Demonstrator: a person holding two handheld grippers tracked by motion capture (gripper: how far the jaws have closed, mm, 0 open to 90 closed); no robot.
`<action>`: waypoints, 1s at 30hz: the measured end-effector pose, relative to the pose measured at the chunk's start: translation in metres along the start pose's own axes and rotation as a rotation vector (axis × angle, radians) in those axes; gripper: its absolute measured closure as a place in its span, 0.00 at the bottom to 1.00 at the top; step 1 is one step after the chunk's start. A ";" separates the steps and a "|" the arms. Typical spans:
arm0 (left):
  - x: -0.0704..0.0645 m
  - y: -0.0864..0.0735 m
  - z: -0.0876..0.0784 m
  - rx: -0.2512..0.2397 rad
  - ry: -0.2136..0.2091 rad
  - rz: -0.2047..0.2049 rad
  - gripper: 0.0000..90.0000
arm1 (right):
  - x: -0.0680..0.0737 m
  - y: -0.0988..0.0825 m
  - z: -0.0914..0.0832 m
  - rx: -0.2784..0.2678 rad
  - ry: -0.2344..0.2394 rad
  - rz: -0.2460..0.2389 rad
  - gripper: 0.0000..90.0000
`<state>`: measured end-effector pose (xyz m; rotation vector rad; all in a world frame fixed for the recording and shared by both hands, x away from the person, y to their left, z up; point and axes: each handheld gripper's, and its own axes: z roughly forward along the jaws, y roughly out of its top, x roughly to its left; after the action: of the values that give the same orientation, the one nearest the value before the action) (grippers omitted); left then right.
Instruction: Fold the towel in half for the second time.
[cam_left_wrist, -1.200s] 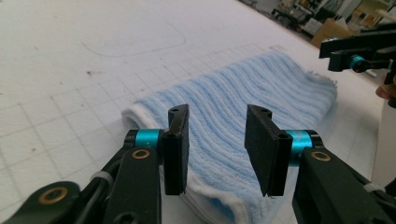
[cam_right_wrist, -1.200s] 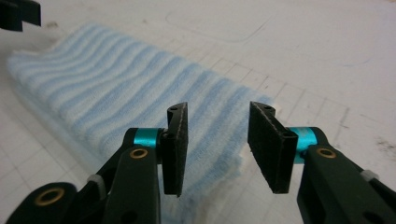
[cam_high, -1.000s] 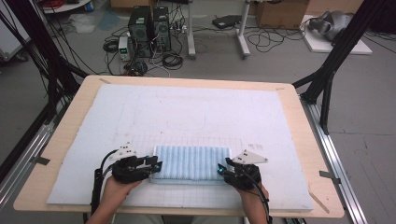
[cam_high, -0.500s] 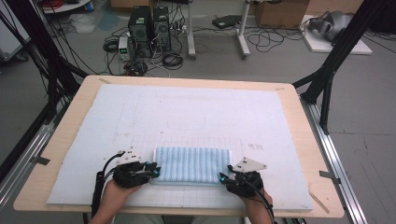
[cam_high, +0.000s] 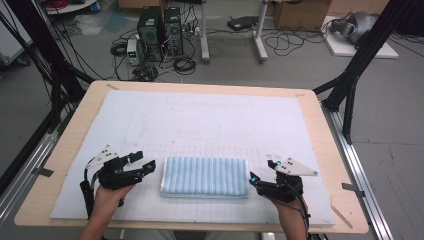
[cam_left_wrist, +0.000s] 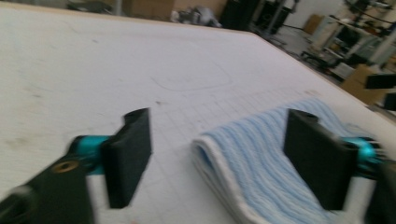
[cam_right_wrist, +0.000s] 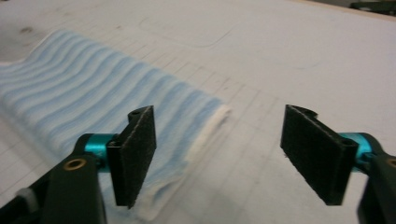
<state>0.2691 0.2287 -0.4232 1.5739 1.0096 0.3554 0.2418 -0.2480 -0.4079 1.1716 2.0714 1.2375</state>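
A folded towel (cam_high: 205, 177) with blue and white stripes lies flat on the white gridded mat (cam_high: 210, 120), near the front edge. My left gripper (cam_high: 143, 167) hovers just off the towel's left end. Its jaws have just been opening and stand wide, gripping nothing. In the left gripper view the towel's end (cam_left_wrist: 261, 172) lies low and to the right, between the left gripper's (cam_left_wrist: 219, 144) pads. My right gripper (cam_high: 261, 177) is just off the towel's right end, its jaws also just opened. In the right gripper view the towel (cam_right_wrist: 93, 93) stretches away at left, beyond the open right gripper (cam_right_wrist: 229, 149).
The mat covers most of a wooden table (cam_high: 75, 130). Black frame posts (cam_high: 350, 80) stand at the table's sides. Computers and cables (cam_high: 160, 30) sit on the floor beyond the far edge. The mat's far half is bare.
Both grippers have drawn outward from the towel's ends and opened their jaws. The towel stays flat where it lay.
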 end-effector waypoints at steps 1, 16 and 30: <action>0.002 0.002 -0.002 -0.005 0.019 0.013 0.18 | -0.004 0.001 -0.001 -0.005 -0.014 0.008 0.22; 0.019 0.014 -0.028 -0.062 0.022 0.059 0.21 | -0.021 0.004 -0.014 -0.028 -0.066 0.002 0.13; 0.014 0.011 -0.037 -0.055 0.035 0.093 0.22 | -0.017 0.000 -0.019 -0.037 -0.082 0.012 0.13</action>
<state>0.2553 0.2642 -0.4072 1.5731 0.9477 0.4724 0.2373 -0.2717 -0.3988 1.1992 1.9767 1.2074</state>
